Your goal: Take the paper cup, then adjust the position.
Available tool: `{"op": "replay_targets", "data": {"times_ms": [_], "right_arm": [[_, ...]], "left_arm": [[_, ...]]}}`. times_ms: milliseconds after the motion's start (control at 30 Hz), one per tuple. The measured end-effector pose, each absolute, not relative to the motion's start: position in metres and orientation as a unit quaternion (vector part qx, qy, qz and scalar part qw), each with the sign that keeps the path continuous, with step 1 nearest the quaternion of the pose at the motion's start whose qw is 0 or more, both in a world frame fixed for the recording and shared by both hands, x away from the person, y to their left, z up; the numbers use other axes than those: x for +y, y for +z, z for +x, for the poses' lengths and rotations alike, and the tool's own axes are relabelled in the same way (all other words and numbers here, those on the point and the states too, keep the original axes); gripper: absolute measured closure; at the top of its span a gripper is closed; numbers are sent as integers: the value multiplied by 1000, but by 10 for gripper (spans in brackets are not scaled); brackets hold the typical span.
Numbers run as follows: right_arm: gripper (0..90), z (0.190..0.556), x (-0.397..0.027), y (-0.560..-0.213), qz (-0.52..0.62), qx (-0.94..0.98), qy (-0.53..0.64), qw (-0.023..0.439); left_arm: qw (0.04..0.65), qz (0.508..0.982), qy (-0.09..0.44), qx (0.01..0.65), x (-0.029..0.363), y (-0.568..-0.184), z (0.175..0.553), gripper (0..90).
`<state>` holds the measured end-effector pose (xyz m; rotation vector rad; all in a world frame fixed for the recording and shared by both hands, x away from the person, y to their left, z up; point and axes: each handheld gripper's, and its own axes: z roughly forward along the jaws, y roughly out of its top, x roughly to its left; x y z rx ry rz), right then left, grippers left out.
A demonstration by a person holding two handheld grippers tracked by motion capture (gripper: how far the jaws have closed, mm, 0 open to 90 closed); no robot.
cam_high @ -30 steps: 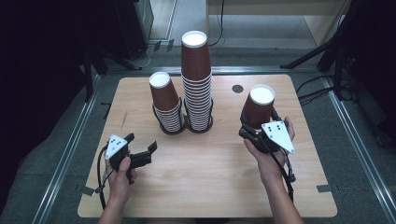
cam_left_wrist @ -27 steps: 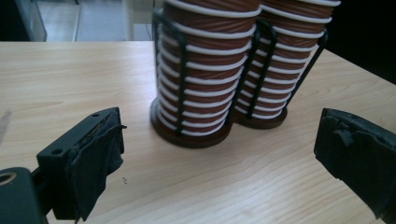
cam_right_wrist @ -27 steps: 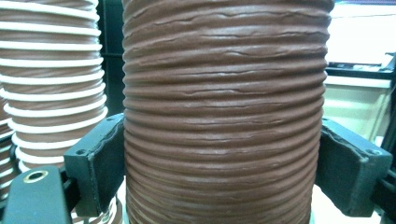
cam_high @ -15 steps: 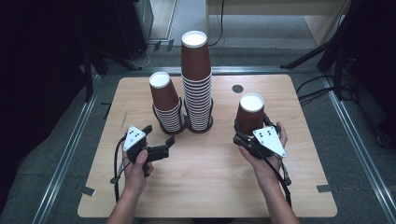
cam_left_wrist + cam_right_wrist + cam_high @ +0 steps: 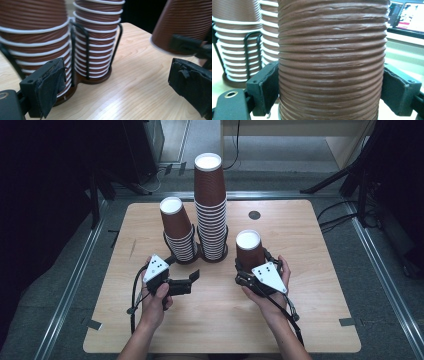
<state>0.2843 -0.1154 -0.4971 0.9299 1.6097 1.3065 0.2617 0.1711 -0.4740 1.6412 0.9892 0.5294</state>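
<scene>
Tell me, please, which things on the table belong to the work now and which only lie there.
In use:
- single brown ribbed paper cup, upside down, clamped in the right claw
- two stacks of brown ribbed paper cups in a black wire holder
- left claw, open

Just lying there:
- small dark round disc on the light wooden table

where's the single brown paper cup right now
In the high view, the single brown ribbed paper cup stands upside down right of centre, clamped by the right gripper, beside the tall cup stack.
</scene>
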Motion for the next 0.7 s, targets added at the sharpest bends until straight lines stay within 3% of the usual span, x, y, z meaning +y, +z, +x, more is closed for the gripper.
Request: {"op": "replay_targets", "data": {"times_ms": [700], "right_arm": [[128,274,-82,-520,304,699,502,410]], "left_arm": [[563,703,183,394,159,-464,258,14]]}}
